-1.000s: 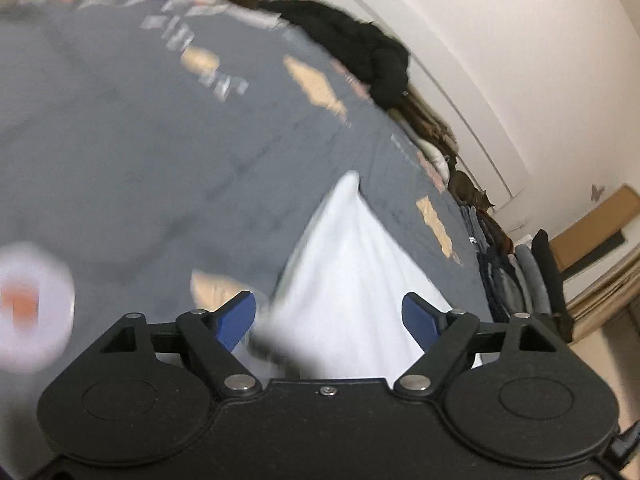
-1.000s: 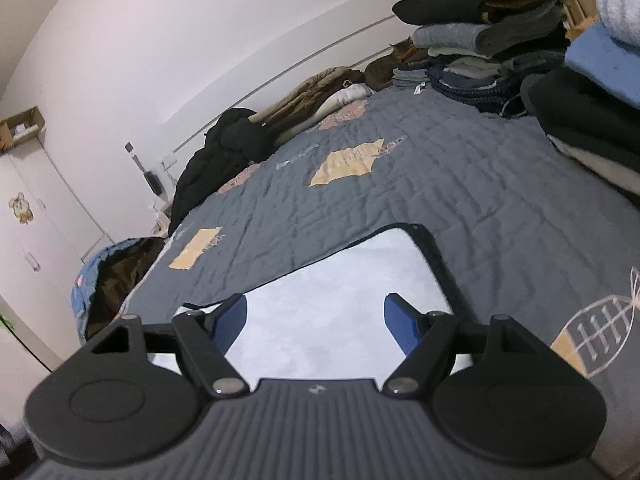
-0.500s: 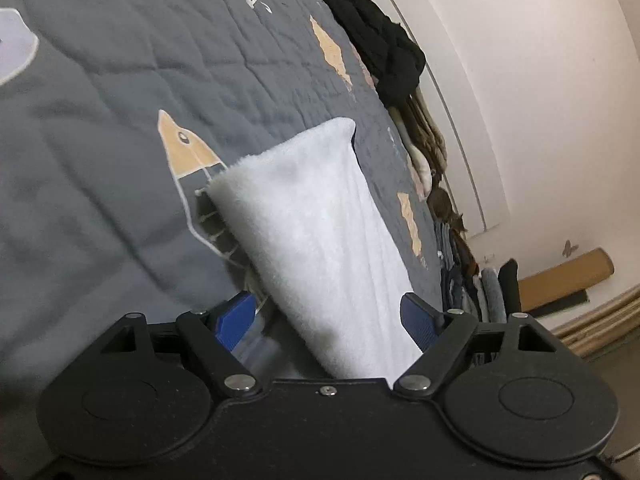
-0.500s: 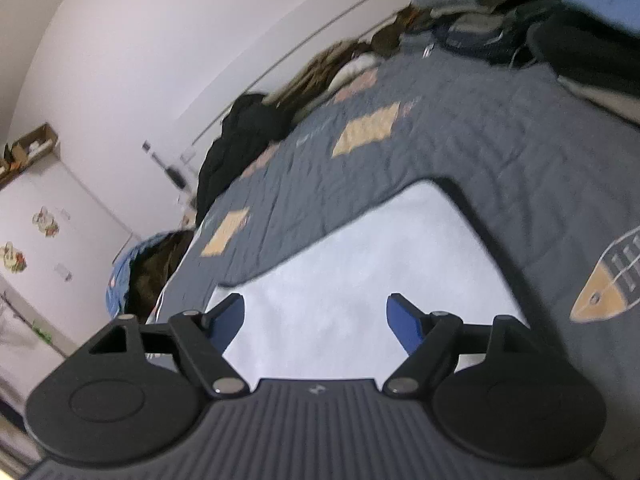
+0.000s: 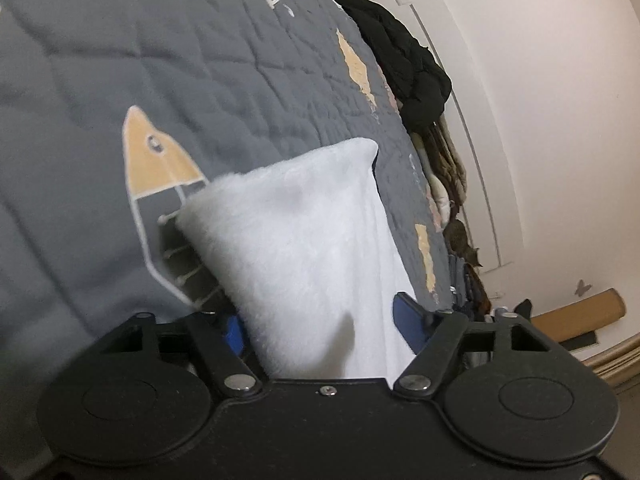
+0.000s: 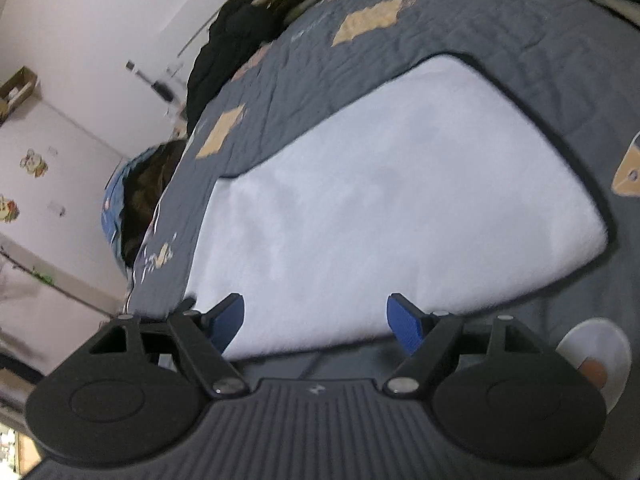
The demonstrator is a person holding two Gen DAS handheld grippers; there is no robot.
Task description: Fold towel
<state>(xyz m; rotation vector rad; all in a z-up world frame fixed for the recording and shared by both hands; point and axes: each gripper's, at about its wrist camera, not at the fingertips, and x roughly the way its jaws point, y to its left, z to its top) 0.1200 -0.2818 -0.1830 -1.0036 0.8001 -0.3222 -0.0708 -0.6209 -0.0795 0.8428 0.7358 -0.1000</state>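
A white fluffy towel lies flat on the grey quilted bed cover, seen whole in the right wrist view. My right gripper stands open over the towel's near edge, its blue pads on either side of that edge. In the left wrist view the towel runs away from me, and my left gripper is open with the towel's near end between its blue pads. The left pad is partly hidden behind the cloth.
The grey cover carries orange fish and rocket patches. A black garment and piled clothes lie along the wall side of the bed. A round white and orange patch sits near the right gripper. A white wall bounds the bed.
Both grippers have come down and closer to the towel. The left one swung round and now has the towel's end between its pads. The right one tilted over the near edge.
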